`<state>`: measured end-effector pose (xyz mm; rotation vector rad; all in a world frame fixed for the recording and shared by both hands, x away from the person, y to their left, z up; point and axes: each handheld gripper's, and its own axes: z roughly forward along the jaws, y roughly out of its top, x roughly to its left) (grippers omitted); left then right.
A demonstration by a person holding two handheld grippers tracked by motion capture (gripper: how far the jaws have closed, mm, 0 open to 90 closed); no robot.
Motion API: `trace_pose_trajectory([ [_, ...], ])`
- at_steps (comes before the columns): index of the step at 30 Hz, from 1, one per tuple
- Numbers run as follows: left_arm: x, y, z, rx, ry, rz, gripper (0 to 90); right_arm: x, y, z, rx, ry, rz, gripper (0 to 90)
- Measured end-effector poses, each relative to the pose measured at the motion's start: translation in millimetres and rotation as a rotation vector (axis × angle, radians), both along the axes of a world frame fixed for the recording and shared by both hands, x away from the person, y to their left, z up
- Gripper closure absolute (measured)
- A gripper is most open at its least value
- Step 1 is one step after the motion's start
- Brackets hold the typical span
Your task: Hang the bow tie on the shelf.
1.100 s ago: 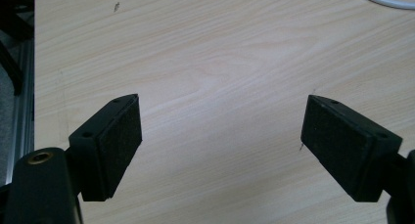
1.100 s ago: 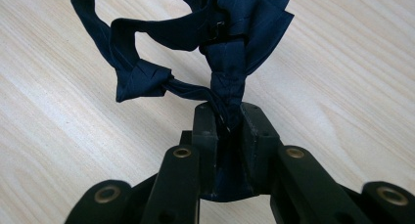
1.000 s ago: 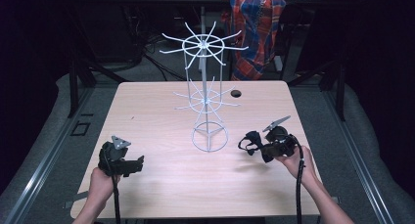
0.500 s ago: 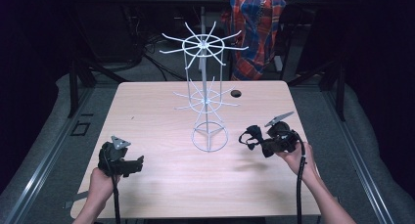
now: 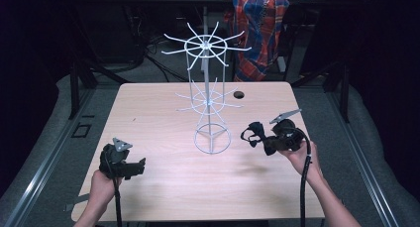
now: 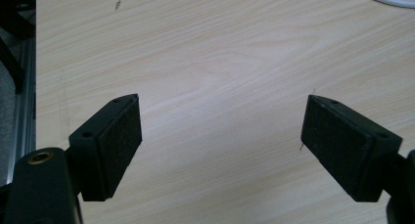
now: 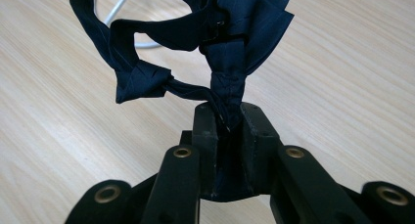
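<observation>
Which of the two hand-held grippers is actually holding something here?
The right hand-held gripper: its jaws are shut on a dark blue cloth, held above the table beside the white wire rack. The left hand-held gripper has its jaws wide apart, with nothing between them.

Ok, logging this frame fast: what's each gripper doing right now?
Left gripper: open, nothing between its jaws, over bare table.
Right gripper: shut on the dark cloth, beside the white wire rack.

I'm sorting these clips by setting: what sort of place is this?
Probably a lab or recording workspace, not a home: a bare wooden table on a metal-railed platform, dark surroundings with cables behind, and a white wire display rack. The right gripper clamps a dark cloth.
</observation>
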<state>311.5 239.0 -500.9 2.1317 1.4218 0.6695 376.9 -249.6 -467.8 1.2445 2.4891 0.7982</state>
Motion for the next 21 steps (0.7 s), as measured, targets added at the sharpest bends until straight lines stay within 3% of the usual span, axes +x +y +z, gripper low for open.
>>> trace_pose_trajectory([
  [21,0.3,-0.1,-0.1,-0.002,0.003,0.001,15.6,-0.1,-1.0,15.1,0.024,-0.03,-0.006,78.3],
])
